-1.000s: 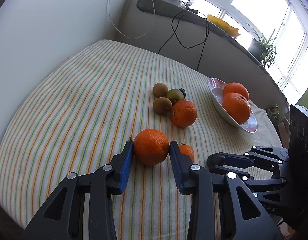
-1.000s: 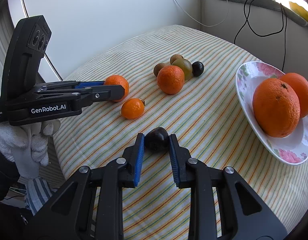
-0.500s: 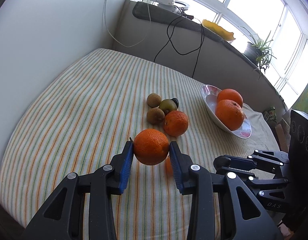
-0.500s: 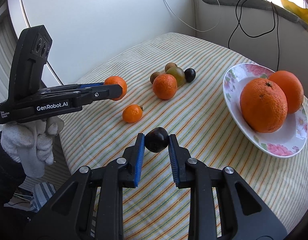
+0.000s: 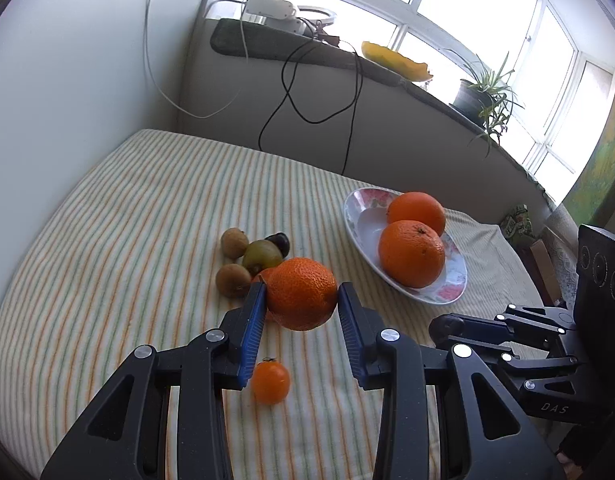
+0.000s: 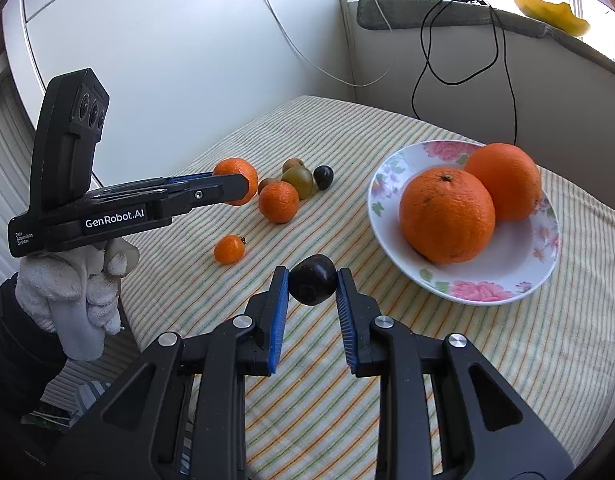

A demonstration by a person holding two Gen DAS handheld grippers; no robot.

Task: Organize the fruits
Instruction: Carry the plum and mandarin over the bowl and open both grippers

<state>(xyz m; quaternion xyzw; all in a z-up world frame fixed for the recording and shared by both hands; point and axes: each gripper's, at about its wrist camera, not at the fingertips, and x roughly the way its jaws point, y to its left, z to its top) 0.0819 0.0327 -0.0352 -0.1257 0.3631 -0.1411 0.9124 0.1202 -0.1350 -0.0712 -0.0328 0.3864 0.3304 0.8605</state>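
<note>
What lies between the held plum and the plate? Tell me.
Nothing: in the right wrist view only bare striped cloth separates the plum from the plate.

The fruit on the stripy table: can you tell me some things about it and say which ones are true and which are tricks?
1. The left gripper holds an orange. True.
2. The right gripper holds a kiwi. False: it grips a dark plum.
3. Two big oranges sit on the flowered plate. True.
4. The small tangerine is on the plate. False: it lies on the striped cloth.
5. The held orange rests on the cloth. False: it is lifted off the cloth.
</note>
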